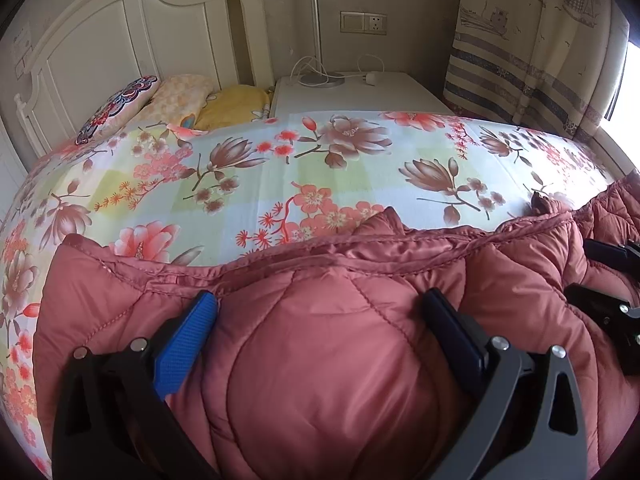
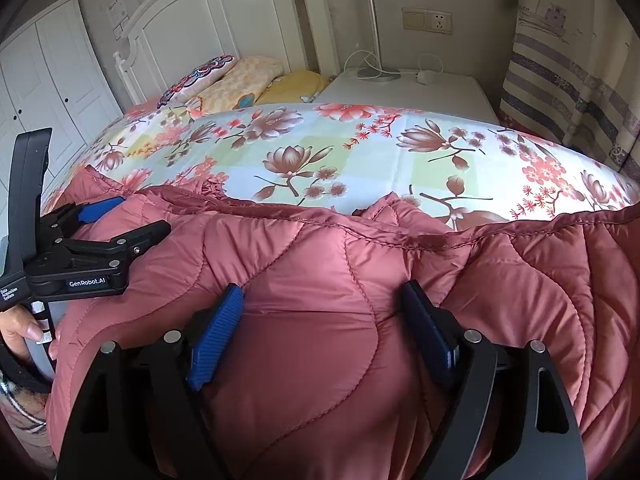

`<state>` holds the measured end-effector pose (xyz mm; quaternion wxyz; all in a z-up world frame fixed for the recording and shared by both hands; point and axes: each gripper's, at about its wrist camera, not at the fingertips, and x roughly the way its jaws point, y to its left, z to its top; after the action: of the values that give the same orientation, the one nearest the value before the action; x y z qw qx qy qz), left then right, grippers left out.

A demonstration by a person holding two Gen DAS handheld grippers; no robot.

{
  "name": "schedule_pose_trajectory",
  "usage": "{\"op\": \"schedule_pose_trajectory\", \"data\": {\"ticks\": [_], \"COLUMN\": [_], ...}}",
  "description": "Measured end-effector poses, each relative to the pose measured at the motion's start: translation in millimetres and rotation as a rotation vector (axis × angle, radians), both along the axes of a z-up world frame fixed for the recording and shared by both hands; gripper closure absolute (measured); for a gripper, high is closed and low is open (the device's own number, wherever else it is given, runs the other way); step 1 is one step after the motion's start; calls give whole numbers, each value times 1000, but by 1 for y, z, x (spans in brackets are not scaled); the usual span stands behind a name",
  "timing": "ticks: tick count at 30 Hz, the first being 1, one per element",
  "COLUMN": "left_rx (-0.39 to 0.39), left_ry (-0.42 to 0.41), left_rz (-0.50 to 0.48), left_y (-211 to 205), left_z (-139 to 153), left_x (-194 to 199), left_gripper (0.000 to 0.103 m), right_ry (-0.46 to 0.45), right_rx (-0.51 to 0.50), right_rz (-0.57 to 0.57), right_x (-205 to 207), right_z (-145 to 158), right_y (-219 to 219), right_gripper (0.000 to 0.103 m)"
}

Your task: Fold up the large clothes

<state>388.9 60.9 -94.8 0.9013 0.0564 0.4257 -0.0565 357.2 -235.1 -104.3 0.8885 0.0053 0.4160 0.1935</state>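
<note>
A puffy quilted rose-red coat (image 1: 320,380) lies along the near edge of the bed, with its stitched hem running across both views. My left gripper (image 1: 320,300) stands wide, and a thick bulge of the coat fills the gap, with both blue pads (image 1: 188,344) pressed into it. My right gripper (image 2: 323,290) grips another bulge of the coat (image 2: 520,280) the same way, the fabric creasing at its pads. Each gripper also shows in the other's view: the right gripper (image 1: 584,270) at the right edge, the left gripper (image 2: 136,216) at the left, held by a person's hand (image 2: 24,332).
The bed's floral sheet (image 1: 320,168) stretches beyond the coat to pillows (image 1: 180,96) and a white headboard (image 1: 100,40). A white nightstand (image 1: 352,92) with a lamp base and charger cable stands behind. A striped curtain (image 1: 540,60) hangs at the right, and a white wardrobe (image 2: 48,80) stands at the left.
</note>
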Motion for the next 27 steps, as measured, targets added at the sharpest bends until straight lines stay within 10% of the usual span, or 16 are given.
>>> {"op": "schedule_pose_trajectory", "data": {"ticks": [13,20,27], "left_rx": [97,52,55], "left_ry": [45,-152,9], "left_rz": [24,-85,-190], "left_y": [-11,-48,-83], "left_z": [11,92,7], "left_x": [-1,-57,-42], "left_gripper": [3,2,2], "right_ry": [20,-74,14], "right_rx": [-13,-55,-171], "right_rz": [3,-115,-267], "right_x": [0,-31,-26], "right_z": [3,62,25], "right_y": [1,-37,-90], "right_gripper": [20,17,17]}}
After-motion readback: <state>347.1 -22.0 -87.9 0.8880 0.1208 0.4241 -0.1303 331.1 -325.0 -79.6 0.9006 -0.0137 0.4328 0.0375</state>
